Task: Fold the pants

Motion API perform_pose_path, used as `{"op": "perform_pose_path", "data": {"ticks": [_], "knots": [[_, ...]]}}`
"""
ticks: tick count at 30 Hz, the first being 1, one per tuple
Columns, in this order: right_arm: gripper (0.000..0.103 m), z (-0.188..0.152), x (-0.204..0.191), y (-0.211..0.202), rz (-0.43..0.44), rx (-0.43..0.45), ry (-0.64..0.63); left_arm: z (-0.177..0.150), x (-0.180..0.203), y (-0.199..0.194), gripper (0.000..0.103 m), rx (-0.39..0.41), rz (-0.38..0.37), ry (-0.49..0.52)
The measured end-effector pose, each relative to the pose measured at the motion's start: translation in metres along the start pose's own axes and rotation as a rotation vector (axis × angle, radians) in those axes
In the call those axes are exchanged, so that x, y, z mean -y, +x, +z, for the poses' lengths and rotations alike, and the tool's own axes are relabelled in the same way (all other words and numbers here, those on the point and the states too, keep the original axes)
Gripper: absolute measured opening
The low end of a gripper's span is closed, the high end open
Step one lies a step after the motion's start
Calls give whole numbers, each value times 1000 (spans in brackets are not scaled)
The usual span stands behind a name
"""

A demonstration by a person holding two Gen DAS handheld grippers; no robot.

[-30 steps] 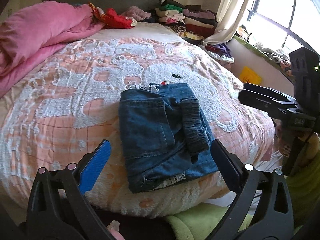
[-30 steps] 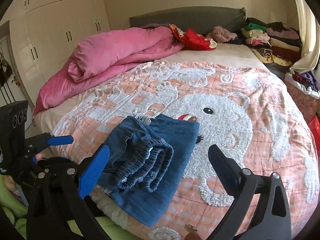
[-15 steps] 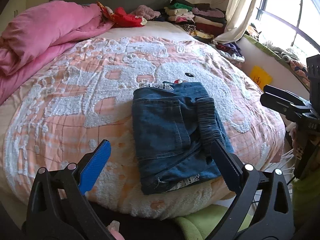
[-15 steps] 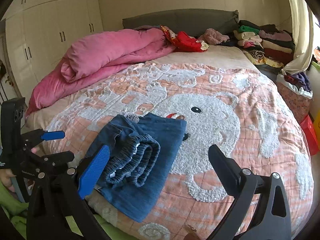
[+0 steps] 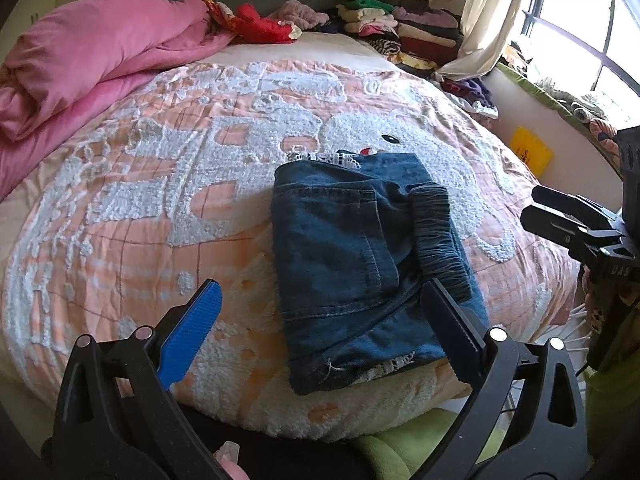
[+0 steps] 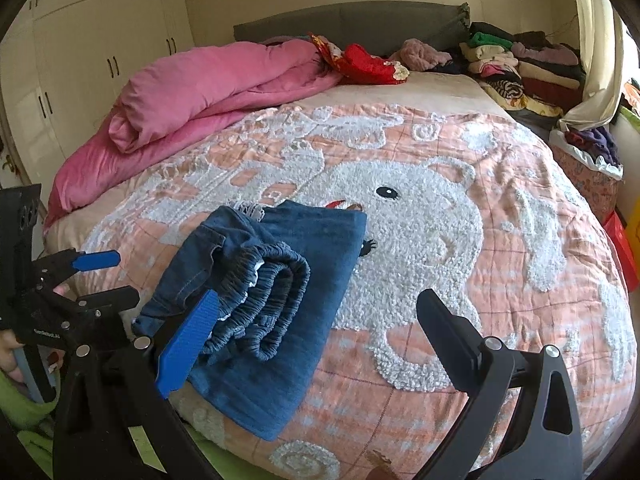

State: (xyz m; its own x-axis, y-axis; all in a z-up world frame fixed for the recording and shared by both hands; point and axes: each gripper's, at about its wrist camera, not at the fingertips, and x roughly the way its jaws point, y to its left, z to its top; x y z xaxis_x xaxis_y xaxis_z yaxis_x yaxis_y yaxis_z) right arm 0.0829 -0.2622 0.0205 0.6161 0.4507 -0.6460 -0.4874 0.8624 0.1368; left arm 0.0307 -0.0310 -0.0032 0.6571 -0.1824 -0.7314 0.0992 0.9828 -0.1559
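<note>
The blue denim pants lie folded into a compact rectangle near the front edge of the bed, elastic waistband on top at the right; they also show in the right wrist view. My left gripper is open and empty, hovering just in front of the pants. My right gripper is open and empty, held off the bed's edge to the right of the pants. Each gripper appears in the other's view, the right one and the left one.
The bed carries a peach bedspread with a white elephant pattern. A pink duvet is bunched at the far left. Stacked folded clothes sit at the far right by the curtain. White wardrobes stand at left.
Both grippers have drawn back slightly from the bed and stayed open. The folded pants have not changed shape or place on the bedspread.
</note>
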Motion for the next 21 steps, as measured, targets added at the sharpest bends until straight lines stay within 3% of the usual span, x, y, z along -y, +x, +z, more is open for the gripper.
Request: {"op": "perform_pose_path", "data": {"ticks": [21], "knots": [[98,-15,5,50,15,-107,63,3,-12,34,93,-44,32,-6]]}}
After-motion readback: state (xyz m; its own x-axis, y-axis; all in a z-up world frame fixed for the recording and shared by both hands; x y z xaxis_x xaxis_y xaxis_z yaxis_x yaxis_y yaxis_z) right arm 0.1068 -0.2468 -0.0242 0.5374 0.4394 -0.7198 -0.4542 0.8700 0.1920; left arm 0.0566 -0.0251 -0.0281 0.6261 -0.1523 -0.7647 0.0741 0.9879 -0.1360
